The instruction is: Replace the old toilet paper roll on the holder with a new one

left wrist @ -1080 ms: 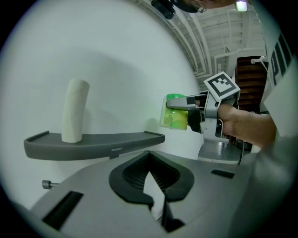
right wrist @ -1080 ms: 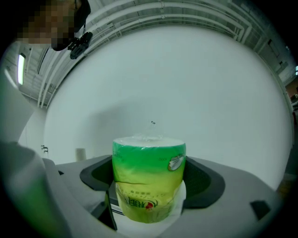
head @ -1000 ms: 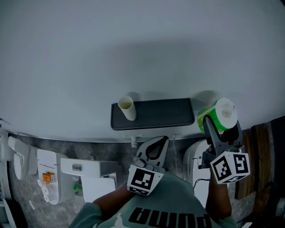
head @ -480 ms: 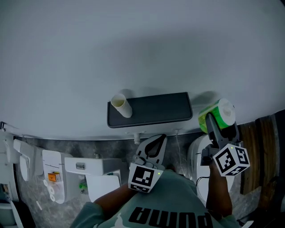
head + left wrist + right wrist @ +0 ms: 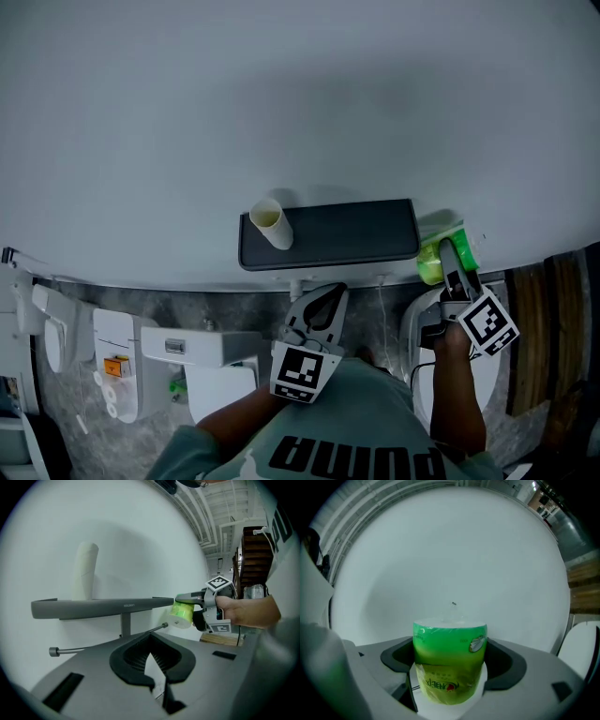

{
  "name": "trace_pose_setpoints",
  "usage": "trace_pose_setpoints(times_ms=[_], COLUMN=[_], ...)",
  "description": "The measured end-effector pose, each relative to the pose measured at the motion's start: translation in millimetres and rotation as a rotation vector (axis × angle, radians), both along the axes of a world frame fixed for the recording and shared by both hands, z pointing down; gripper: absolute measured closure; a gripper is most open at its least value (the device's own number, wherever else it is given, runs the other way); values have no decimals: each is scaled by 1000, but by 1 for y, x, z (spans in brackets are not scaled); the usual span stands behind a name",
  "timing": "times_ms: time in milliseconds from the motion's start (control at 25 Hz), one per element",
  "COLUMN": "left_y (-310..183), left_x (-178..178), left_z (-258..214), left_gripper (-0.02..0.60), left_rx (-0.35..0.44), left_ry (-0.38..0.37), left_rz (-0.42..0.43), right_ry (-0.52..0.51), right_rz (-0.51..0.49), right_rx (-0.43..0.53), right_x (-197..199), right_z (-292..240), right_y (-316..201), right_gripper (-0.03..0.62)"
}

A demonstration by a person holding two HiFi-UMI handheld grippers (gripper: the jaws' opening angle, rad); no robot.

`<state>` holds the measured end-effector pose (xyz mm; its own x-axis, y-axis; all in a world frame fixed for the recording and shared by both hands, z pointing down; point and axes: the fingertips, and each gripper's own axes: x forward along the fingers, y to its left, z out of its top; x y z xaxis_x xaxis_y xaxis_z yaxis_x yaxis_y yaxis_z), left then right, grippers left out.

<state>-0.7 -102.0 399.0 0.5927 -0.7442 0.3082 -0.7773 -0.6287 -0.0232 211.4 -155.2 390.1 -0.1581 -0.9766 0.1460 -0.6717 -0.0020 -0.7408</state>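
Observation:
A dark wall shelf (image 5: 337, 234) carries the empty cardboard tube (image 5: 270, 223), upright at its left end. Under the shelf runs the bare metal holder bar (image 5: 112, 641). My right gripper (image 5: 452, 261) is shut on a new toilet paper roll (image 5: 433, 255) in green wrapping, just right of the shelf's right end. In the right gripper view the roll (image 5: 449, 660) fills the jaws in front of the white wall. My left gripper (image 5: 323, 305) hangs below the shelf, jaws shut and holding no roll. From the left gripper view, the tube (image 5: 84, 571) and green roll (image 5: 183, 612) both show.
A white toilet (image 5: 424, 352) stands below the right gripper. White fittings (image 5: 122, 366) and a white box (image 5: 202, 361) sit low on the left over grey stone floor. A wooden panel (image 5: 530, 328) runs along the right edge.
My right gripper has come down with the green roll, from above the shelf's level to beside its right end. The left gripper has barely moved.

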Motion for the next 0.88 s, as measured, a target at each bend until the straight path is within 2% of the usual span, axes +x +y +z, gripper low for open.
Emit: trace_pose_setpoints(times_ms=[320, 880], left_y=[-7, -11], left_x=[-18, -35], left_z=[7, 11], left_gripper=[577, 577], left_rx=[-9, -25], left_ry=[-9, -10], left_rz=[-25, -34], right_ry=[-300, -600], right_rz=[9, 28], right_rx=[-43, -42], right_x=[-14, -29], right_z=[30, 44], right_y=[-11, -20], right_gripper=[154, 154])
